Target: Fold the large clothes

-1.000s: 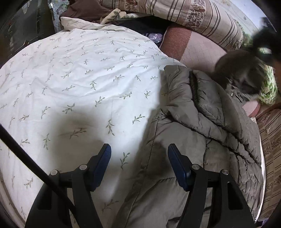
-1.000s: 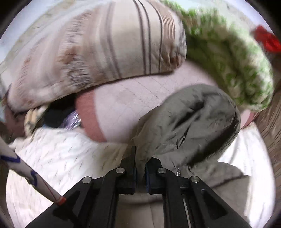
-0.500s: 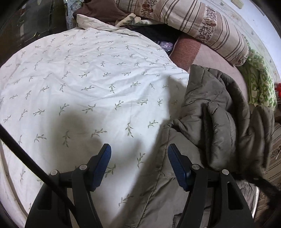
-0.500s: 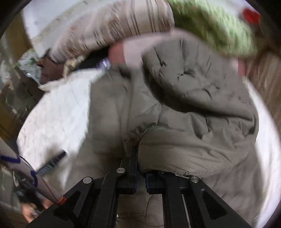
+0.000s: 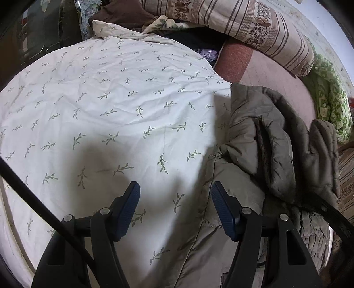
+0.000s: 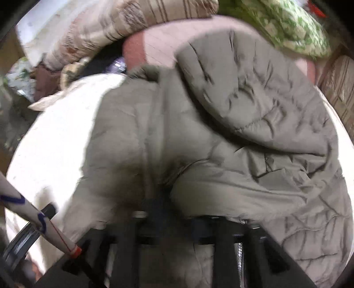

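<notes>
An olive quilted jacket (image 5: 272, 155) lies on the white leaf-print duvet (image 5: 115, 106), at the right in the left wrist view. Its upper part is folded over onto its body. My left gripper (image 5: 176, 210) is open and empty, hovering over the duvet at the jacket's left edge. In the right wrist view the jacket (image 6: 221, 133) fills the frame, blurred by motion. My right gripper (image 6: 174, 212) is mostly hidden under jacket fabric that bunches over its fingers; I cannot see how the jaws stand.
A striped pillow (image 5: 243, 24), a pink cushion (image 5: 265, 71) and a green-patterned cloth (image 5: 329, 106) lie behind the jacket. Dark clothing (image 5: 124, 15) is piled at the far edge. A striped blanket (image 5: 347, 172) is at the right.
My right gripper has pulled the jacket's top over and down onto its body. The fabric now bunches over the right fingers. The left gripper stayed open and drifted slightly.
</notes>
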Action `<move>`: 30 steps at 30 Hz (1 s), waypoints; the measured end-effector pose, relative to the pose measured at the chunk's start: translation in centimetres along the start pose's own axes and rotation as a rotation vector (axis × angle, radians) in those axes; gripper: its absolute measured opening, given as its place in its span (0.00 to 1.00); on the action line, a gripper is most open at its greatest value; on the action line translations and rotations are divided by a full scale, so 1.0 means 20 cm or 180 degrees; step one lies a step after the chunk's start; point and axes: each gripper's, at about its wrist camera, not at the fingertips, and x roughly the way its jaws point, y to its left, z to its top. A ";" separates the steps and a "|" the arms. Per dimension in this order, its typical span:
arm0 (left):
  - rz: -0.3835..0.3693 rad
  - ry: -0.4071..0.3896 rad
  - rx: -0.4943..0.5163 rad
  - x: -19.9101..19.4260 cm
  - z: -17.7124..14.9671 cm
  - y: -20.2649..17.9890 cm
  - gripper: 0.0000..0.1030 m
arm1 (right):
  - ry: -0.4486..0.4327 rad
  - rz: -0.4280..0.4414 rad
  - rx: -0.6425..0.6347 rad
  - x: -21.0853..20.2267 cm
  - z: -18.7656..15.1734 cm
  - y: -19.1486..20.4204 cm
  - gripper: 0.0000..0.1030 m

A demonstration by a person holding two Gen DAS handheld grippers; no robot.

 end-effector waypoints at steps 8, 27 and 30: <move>-0.0017 0.0011 -0.0033 -0.01 0.00 0.01 0.64 | 0.0050 0.0062 -0.0080 -0.27 -0.06 -0.09 0.64; 0.0053 0.0015 0.0129 0.02 0.00 -0.04 0.64 | 0.0283 -0.0920 -0.0122 0.42 0.22 -0.35 0.64; 0.0055 0.0009 0.0150 0.01 0.00 -0.05 0.64 | 0.0156 -0.0906 0.0033 0.30 0.28 -0.34 0.63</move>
